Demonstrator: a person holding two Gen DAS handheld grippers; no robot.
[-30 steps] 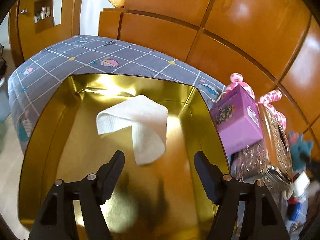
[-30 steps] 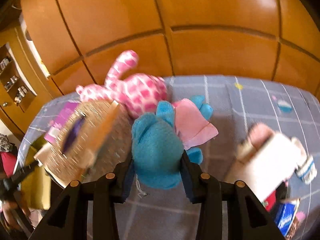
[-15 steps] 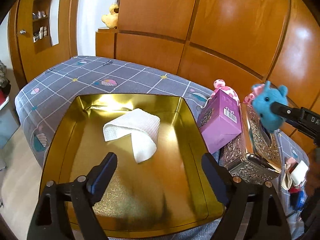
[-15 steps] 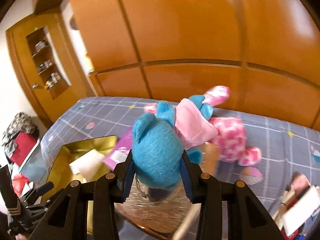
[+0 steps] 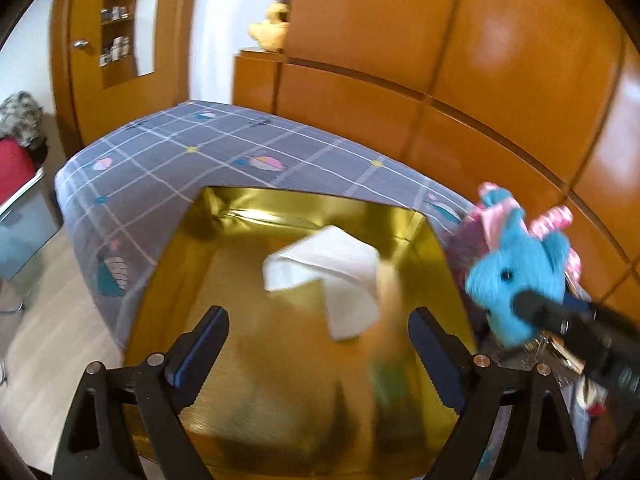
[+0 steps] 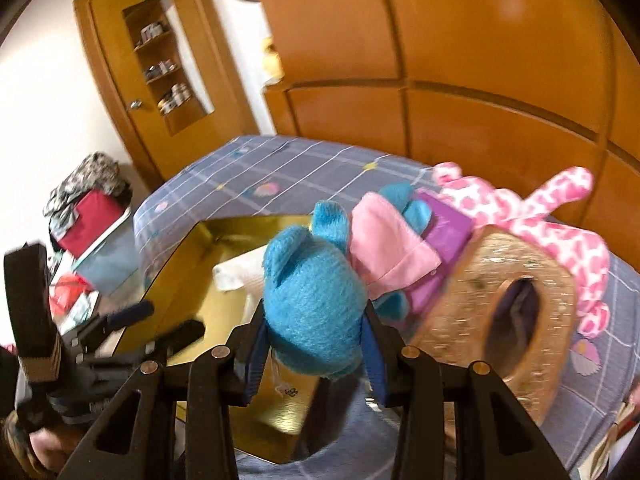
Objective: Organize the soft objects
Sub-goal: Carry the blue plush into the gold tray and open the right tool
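Gold tray (image 5: 172, 264) holds one white cloth (image 5: 332, 276). Right gripper (image 6: 316, 344) is clamped on blue plush toy (image 6: 312, 316), airborne just beside the tray's right rim, not yet in. Left gripper (image 5: 316, 344) has fingers apart, empty, over the tray. Pink spotted plush (image 6: 540, 216) remains outside.

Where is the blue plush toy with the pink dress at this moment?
The blue plush toy with the pink dress is held in the shut jaws of the right gripper, in the air at the right edge of the shiny gold tray, near the purple box.
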